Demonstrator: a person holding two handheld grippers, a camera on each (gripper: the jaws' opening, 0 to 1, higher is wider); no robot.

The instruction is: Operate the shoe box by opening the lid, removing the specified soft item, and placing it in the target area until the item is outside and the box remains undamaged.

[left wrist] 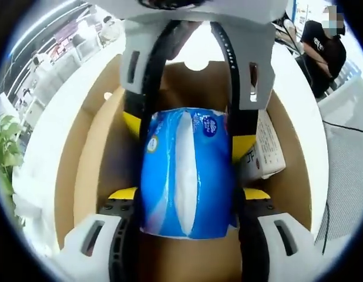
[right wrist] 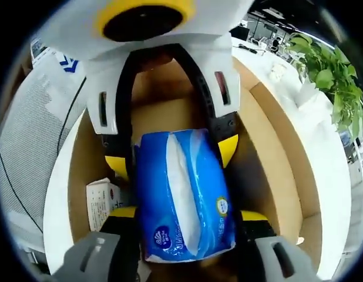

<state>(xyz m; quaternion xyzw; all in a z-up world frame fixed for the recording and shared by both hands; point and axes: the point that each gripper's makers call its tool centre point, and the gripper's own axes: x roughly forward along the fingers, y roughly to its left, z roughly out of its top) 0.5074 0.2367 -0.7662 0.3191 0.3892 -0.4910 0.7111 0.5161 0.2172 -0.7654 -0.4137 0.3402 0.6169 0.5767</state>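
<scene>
**A:** Where was the tissue pack (left wrist: 187, 173)?

**B:** Inside the open shoe box (left wrist: 87, 170), lid already off. I had both claws on it from opposite ends. My left gripper (left wrist: 187, 202) sat clenched on the near end, and the right gripper (right wrist: 184, 220) was clamped on the other end, jaws pressed into the blue wrapper either side. My guess at why two grips: it's a soft pack, so one pinch would let it sag & maybe catch the cardboard wall. Held at both ends it should lift level w/o scraping the box.

**A:** Anything else in there?

**B:** A small white printed packet (left wrist: 268, 147) lay beside the pack, against the box side, near the far jaw. I left it alone, not the target.

**A:** Any labels?

**B:** Round dark-blue logo (right wrist: 162, 238) on the wrapper plus a small round badge (left wrist: 152, 144), text too small to read. White strip ran down the middle. Packet had printed lines, also unreadable.

**A:** Surroundings?

**B:** White table (right wrist: 322, 176) under the box, a green plant (right wrist: 325, 64) nearby.
</scene>
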